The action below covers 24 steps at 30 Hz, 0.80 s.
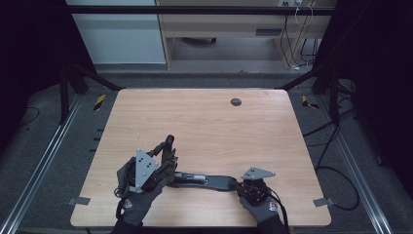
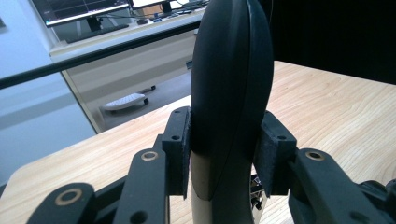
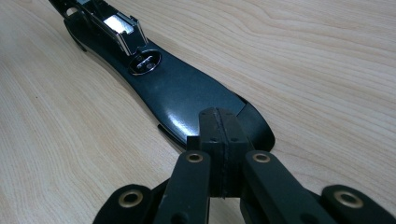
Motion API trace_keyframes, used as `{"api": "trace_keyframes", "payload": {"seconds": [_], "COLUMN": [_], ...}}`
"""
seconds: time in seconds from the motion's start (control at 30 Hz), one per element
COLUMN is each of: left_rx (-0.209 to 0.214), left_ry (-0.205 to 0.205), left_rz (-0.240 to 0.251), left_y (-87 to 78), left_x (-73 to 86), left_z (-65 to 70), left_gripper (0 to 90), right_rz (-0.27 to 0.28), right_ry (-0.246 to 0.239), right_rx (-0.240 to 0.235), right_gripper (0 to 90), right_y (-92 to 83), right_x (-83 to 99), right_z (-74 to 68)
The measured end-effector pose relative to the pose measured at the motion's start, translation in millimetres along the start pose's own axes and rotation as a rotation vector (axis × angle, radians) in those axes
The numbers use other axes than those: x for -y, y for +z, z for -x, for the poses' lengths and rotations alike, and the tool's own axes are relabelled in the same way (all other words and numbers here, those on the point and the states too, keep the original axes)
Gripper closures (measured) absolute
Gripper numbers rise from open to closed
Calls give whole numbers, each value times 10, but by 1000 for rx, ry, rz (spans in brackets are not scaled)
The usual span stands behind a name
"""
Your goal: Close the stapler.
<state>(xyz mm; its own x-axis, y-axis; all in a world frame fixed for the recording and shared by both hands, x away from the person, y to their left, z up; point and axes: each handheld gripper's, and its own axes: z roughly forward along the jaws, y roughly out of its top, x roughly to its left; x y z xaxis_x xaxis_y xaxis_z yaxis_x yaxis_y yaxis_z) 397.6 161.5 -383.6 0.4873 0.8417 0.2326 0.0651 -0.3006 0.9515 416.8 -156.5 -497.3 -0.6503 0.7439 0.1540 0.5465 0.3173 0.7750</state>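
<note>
A black stapler lies opened out near the table's front edge. Its flat base (image 1: 214, 182) (image 3: 187, 98) stretches left to right, with the shiny metal magazine (image 3: 119, 28) at its far end. The stapler's rounded black top arm (image 1: 169, 143) (image 2: 231, 70) stands upright. My left gripper (image 1: 167, 153) (image 2: 229, 154) is shut on it, one pad pressed against each side. My right gripper (image 1: 237, 184) (image 3: 219, 140) is shut with its pads together, and its tips rest on the near end of the base. Gloved hands hold both grippers.
The wooden table (image 1: 204, 122) has a round dark grommet (image 1: 236, 102) at its far middle. Dark frame posts and rails flank it on both sides, with cables on the floor at right. Behind stand a pale cabinet and a desk.
</note>
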Motion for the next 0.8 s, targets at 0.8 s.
{"api": "trace_keyframes", "payload": {"seconds": [0.8], "left_rx": [6], "left_ry": [99], "left_rz": [-4], "left_y": [105], "left_x": [-29], "left_z": [217], "left_gripper": [597], "right_rz": [-1], "right_ry": [-4], "right_rx": [3], "right_gripper": [900], "right_y": [1], "right_x": [0], "right_z": [0]}}
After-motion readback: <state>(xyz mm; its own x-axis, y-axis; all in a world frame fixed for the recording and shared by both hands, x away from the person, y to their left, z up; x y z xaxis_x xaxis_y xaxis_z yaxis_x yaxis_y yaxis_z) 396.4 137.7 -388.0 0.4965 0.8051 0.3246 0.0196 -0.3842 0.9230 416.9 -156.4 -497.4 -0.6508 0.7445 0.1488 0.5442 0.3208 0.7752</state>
